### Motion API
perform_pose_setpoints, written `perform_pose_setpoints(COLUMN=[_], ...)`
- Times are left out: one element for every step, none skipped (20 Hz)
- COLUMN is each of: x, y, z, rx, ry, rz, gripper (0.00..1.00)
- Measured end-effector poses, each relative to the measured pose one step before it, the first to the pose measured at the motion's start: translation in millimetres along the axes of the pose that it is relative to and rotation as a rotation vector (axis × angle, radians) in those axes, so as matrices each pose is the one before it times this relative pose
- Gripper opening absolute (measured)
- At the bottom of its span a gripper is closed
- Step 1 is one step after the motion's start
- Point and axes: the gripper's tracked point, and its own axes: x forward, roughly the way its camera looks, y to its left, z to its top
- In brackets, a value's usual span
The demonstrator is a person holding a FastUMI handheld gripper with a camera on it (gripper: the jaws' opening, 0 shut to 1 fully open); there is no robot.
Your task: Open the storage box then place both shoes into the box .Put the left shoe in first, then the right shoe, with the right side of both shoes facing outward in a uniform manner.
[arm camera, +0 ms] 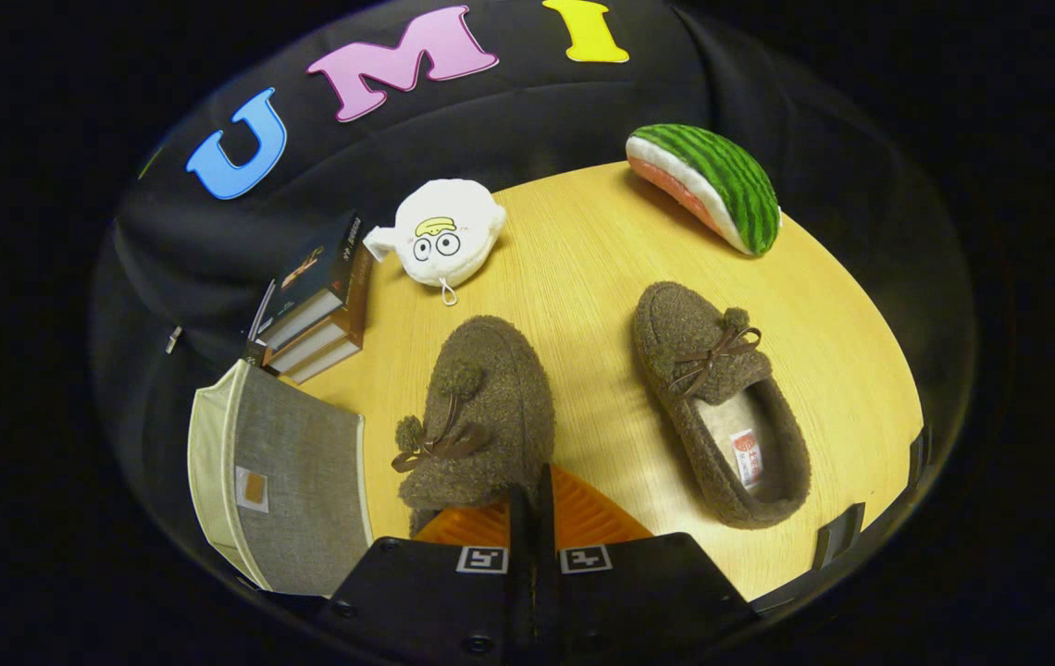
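Two shoes sitting mid-table | near shoe [481,416] just ahead of fingers, other shoe [722,407] beside it toward right edge | box [282,481] at left edge | gripper [532,527] closing near shoe's heel, contact unclear | fuzzy, light, squashy: heel rim looking best hold

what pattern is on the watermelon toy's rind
Dark and light green stripes on the watermelon toy, clearest in the gripper view.
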Motion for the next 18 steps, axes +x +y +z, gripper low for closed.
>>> perform_pose_setpoints(x=[-9.71, -11.55, -10.88, -9.92, -9.48, -8.12, -5.61, -5.1, -2.71, 0.17, 0.07, 1.28, 2.57, 3.56, 4.38, 4.97, 6.33, 9.92], y=[5.45, 8.29, 10.46, 10.26, 12.44, 14.94, 14.78, 14.26, 12.51, 12.23, 11.49, 12.24, 12.95, 12.11, 13.67, 12.88, 12.81, 10.54], z=[1.89, 4.23, 6.1, 4.97, 6.52, 7.78, 6.55, 5.22, 3.3, 2.03, 0.07, -1.9, -4.12, -3.98, -4.42, -4.27, -5.63, -7.94], rx=[-0.00613, -0.00007, 0.01144, 0.02175, 0.0354, 0.04042, 0.03324, 0.02156, 0.01396, 0.00973, 0.01332, 0.00914, 0.00303, -0.0026, -0.00904, -0.01451, -0.01324, -0.00385], ry=[-0.00519, -0.01096, -0.0115, -0.00672, -0.00592, -0.00648, -0.00508, -0.00292, -0.004, -0.00113, -0.00006, 0.00457, 0.00842, 0.00744, 0.00753, 0.01029, 0.00792, 0.02087], rz=[0.01543, 0.02129, 0.02772, 0.02493, 0.03084, 0.0343, 0.03415, 0.02796, 0.02619, 0.02011, 0.01168, 0.01336, 0.01646, 0.01424, 0.01385, 0.01424, 0.01193, 0.00307], gripper=[0.06, 0.06, 0.06, 0.06, 0.05, 0.06, 0.05, 0.06, 0.05, 0.05, 0.05, 0.06, 0.06, 0.05, 0.05, 0.05, 0.05, 0.05])
